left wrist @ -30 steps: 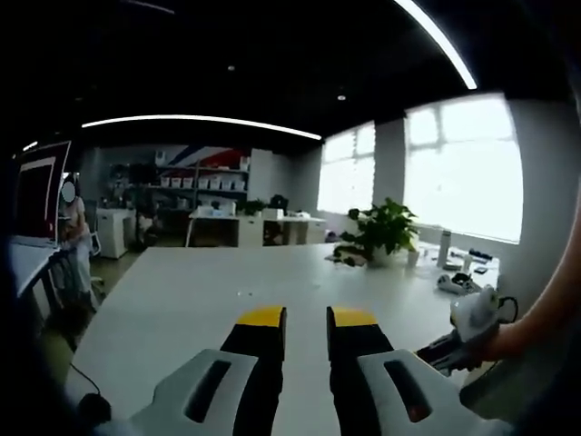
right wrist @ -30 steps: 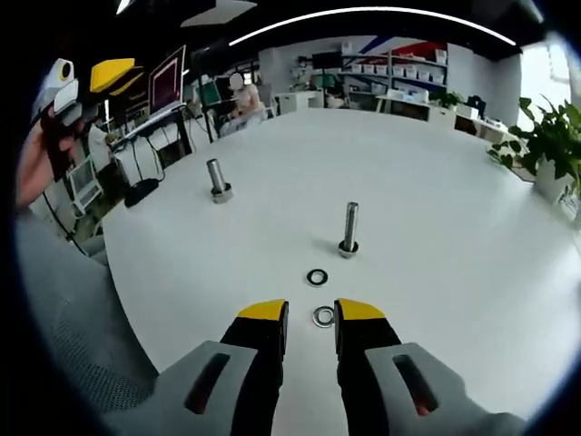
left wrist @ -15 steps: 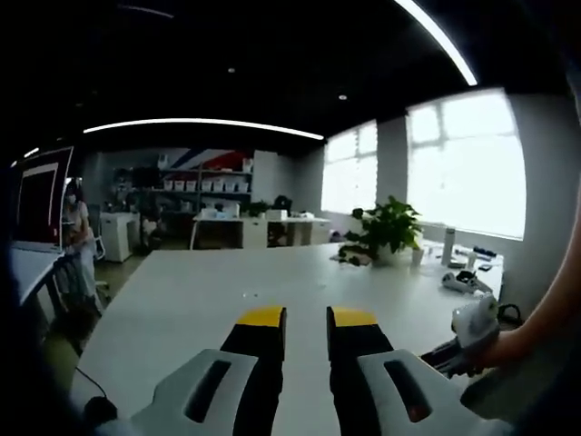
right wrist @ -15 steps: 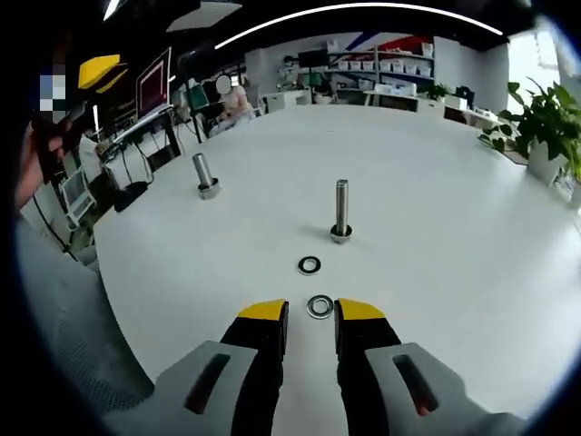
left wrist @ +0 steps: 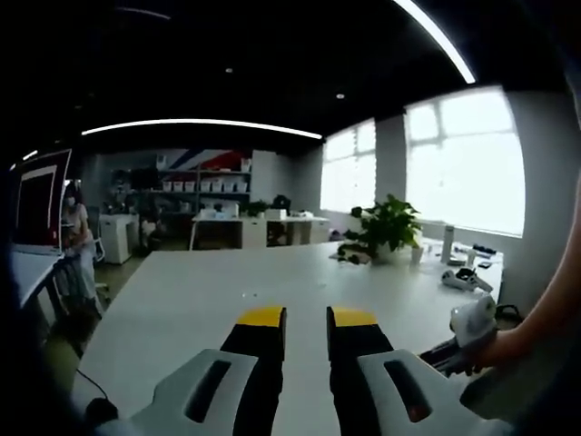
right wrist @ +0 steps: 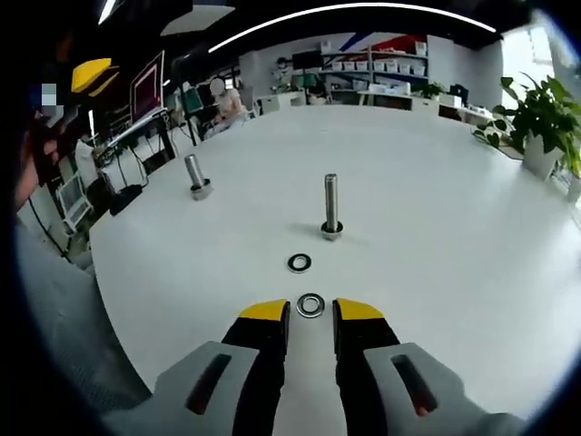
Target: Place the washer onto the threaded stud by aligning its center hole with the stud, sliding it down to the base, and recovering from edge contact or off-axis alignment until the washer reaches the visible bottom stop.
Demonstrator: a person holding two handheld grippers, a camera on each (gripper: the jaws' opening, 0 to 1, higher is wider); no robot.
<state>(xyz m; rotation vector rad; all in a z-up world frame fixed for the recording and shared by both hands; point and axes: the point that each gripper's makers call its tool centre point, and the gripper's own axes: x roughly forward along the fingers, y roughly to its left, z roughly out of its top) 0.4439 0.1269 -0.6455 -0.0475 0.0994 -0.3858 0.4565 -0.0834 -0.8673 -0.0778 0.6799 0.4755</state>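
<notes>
Washer (right wrist: 310, 305) flat on table, just ahead of unclenched, empty R gripper (right wrist: 310, 312) tips.

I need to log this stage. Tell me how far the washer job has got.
Done: nothing fitted; the nearer threaded stud stands bare on the white table. In hand: the right gripper, open, sits just behind the silver washer, which lies flat. Left: grip it, thread it over the stud, slide it to the base. A dark washer and a farther stud lie untouched; the left gripper is open.

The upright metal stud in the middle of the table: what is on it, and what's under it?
Nothing sits on the stud; its shaft is bare. Its base nut rests on the white table. Both washers lie apart, nearer.
</notes>
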